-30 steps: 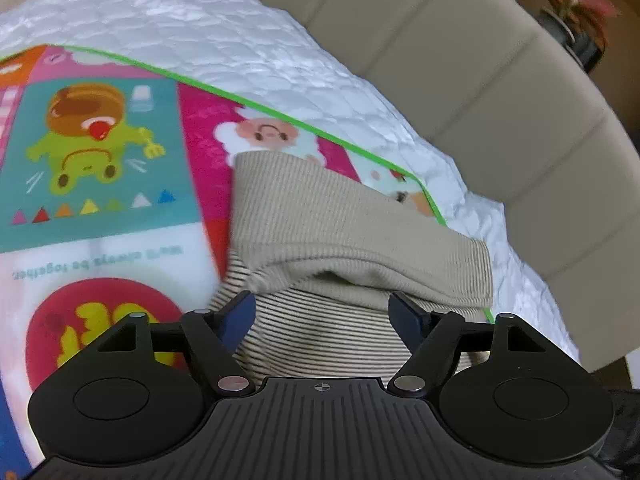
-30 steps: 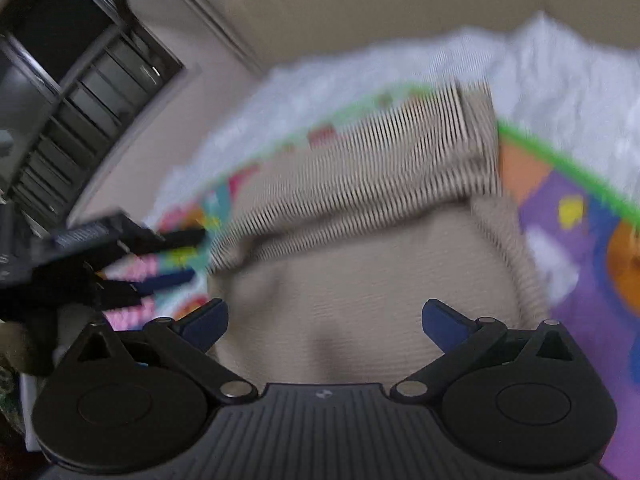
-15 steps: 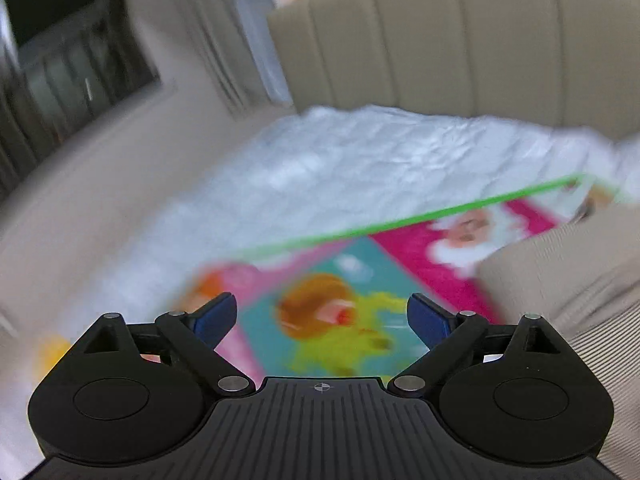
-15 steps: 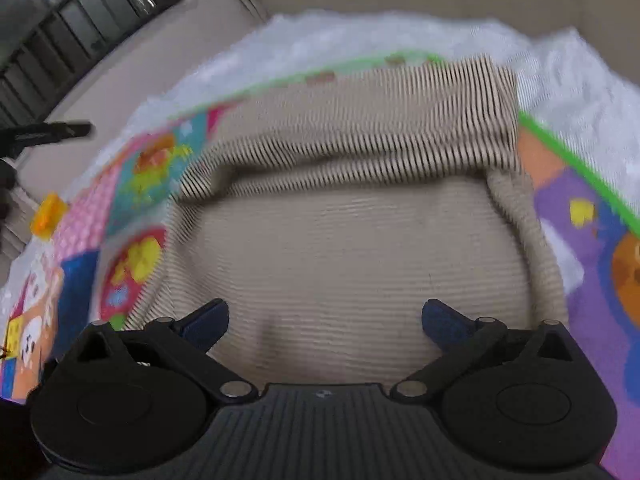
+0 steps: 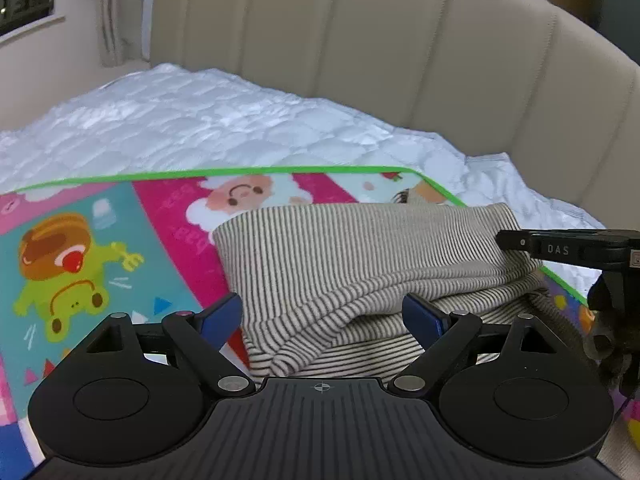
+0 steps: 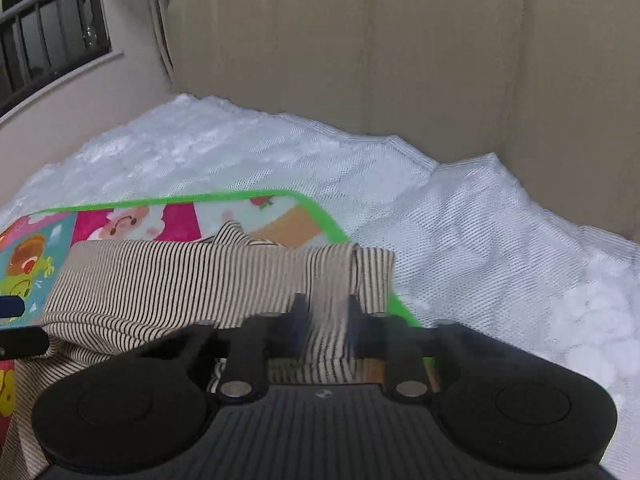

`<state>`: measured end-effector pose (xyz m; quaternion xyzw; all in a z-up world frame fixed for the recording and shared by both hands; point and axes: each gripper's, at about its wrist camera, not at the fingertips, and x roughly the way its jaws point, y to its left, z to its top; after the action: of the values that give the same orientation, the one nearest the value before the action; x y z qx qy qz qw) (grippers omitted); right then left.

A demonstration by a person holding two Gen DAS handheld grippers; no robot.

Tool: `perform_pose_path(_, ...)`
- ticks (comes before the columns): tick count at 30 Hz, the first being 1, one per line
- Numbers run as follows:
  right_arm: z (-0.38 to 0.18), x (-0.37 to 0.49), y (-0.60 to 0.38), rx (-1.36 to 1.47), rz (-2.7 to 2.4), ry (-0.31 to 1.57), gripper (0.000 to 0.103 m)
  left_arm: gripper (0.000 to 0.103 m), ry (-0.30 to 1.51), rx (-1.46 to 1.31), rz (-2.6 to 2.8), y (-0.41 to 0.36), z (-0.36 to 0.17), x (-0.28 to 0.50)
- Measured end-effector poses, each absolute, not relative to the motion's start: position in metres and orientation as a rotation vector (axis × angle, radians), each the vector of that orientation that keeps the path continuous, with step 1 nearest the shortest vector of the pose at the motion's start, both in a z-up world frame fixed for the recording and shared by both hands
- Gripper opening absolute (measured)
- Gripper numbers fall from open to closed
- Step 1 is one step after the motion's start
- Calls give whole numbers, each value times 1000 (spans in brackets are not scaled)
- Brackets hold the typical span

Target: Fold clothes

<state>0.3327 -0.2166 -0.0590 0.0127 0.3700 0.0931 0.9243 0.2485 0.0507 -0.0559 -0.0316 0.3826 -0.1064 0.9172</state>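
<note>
From my left camera, the striped garment lies on the play mat, toward the mat's right far corner, folded over itself in layers. The mat lies on the quilted bed cover, and behind that stands the padded headboard. My left gripper sits before the garment's near left edge. My right gripper is at the garment's right end, where cloth lies between its fingers, with the mat's corner just behind.
</note>
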Motion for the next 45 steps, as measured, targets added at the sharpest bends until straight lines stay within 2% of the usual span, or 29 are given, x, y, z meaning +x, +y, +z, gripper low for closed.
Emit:
perform_pose_path(2,-50,326,-215,14,213,707,11,91,792,-73,-210,55,-58,249)
perform_pose_path(9,-76,323,-228,-55,186,770,12,91,811,-92,-193,61,-60,253)
perform_pose_path(17,-44,311,-227,-138,267,651,19,88,650,-143,-354,49,-34,243)
perform_pose_path(19,-36,308,-227,-139,313,623,19,88,677,-157,-400,42,-43,248)
perform_pose_path(21,-55,319,-225,-140,320,726,19,87,764,-165,-382,40,-65,257)
perform_pose_path(22,-64,325,-223,-141,324,777,20,82,815,-167,-358,44,-78,262)
perform_pose_path(24,-54,326,-221,-144,340,748,19,77,846,-206,-351,52,-87,266)
perform_pose_path(26,-43,327,-219,-147,356,717,21,78,848,-259,-355,60,-85,268)
perform_pose_path(27,-38,328,-218,-148,364,701,26,81,851,-292,-348,64,-82,269)
perform_pose_path(28,-29,331,-212,-148,383,679,36,83,854,-324,-341,67,-80,270)
perform_pose_path(29,-23,336,-203,-146,399,667,40,85,857,-356,-334,71,-77,271)
perform_pose_path(31,-25,361,-182,-125,428,707,41,94,836,-375,-301,78,-68,268)
perform_pose_path(35,-58,412,-155,-100,407,817,41,95,768,-349,-212,106,-52,265)
perform_pose_path(36,-67,424,-149,-95,397,844,41,95,760,-358,-191,114,-51,265)
perform_pose_path(38,-84,436,-142,-79,401,881,32,95,763,-396,-153,127,-55,270)
perform_pose_path(39,-85,433,-142,-91,415,858,14,95,769,-419,-136,133,-57,273)
perform_pose_path(40,-82,429,-141,-96,426,851,6,95,775,-442,-119,139,-60,275)
perform_pose_path(45,-30,385,-155,-72,490,753,5,95,769,-521,-129,151,-60,278)
